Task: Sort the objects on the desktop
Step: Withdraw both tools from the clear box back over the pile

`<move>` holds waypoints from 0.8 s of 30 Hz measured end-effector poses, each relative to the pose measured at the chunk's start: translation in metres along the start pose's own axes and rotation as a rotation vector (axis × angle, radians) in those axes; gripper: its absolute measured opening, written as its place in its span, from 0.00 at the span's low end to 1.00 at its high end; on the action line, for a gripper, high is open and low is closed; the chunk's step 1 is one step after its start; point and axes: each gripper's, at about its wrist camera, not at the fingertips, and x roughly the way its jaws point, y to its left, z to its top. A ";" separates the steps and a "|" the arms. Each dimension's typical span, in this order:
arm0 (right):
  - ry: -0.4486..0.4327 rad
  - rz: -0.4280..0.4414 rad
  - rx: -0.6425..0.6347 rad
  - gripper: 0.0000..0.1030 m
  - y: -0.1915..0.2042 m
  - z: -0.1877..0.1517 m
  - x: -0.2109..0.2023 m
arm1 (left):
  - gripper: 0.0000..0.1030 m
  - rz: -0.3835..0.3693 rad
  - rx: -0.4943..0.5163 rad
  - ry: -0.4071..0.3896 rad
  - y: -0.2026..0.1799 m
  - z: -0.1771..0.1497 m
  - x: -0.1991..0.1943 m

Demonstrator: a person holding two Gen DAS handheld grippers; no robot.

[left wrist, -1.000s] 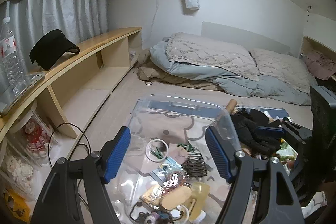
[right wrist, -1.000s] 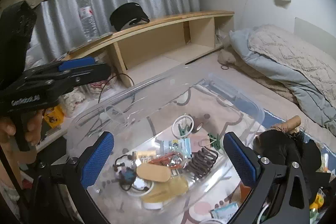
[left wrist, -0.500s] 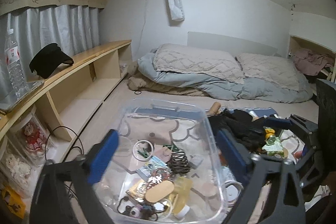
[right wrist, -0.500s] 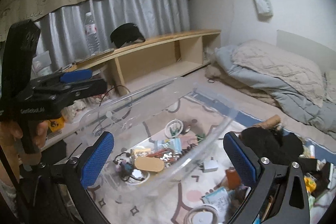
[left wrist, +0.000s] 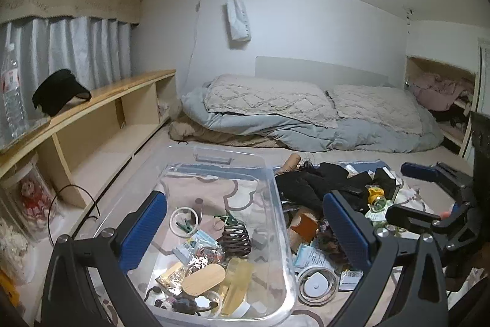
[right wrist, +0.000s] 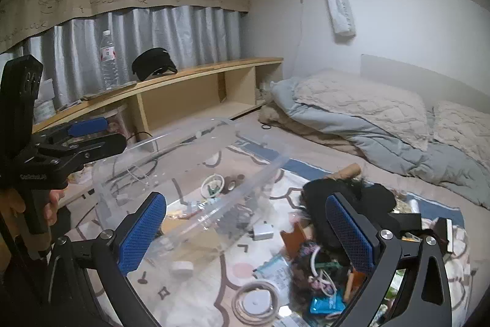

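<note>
A clear plastic bin (left wrist: 214, 167) rests on the patterned rug and holds several small items, among them a wooden oval (left wrist: 203, 278), a brown hair claw (left wrist: 235, 238) and a tape ring (left wrist: 183, 219). My left gripper (left wrist: 245, 230) hovers just before the bin, jaws wide open and gripping nothing. Right of the bin lies a heap of clutter: black cloth (left wrist: 312, 186), a white tape roll (left wrist: 315, 285), a yellow clock (left wrist: 376, 195). My right gripper (right wrist: 245, 232) hangs open over the rug between the bin (right wrist: 196, 161) and the heap (right wrist: 337, 195). A white charger (right wrist: 263, 230) lies ahead of it.
A low wooden shelf (left wrist: 122, 100) runs along the left wall, bearing a water bottle (left wrist: 10, 94) and a black visor (left wrist: 58, 91). A black cable (left wrist: 76, 198) loops beside the bin. A bed with quilts (left wrist: 275, 112) fills the back. A hand (right wrist: 52, 204) holds the left gripper (right wrist: 114, 132).
The left jaws have spread wider. Both grippers have drawn back from the bin, which now looks farther off and flat on the rug. More of the clutter heap shows.
</note>
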 end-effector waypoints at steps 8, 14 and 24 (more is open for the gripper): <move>-0.032 -0.073 -0.023 1.00 -0.014 -0.017 -0.017 | 1.00 -0.058 0.037 0.005 -0.033 -0.014 0.013; -0.053 -0.111 -0.001 1.00 -0.029 -0.023 -0.027 | 1.00 -0.095 0.049 0.002 -0.052 -0.019 0.020; -0.063 -0.211 0.063 1.00 -0.074 -0.040 -0.043 | 1.00 -0.133 0.036 -0.019 -0.066 -0.021 0.031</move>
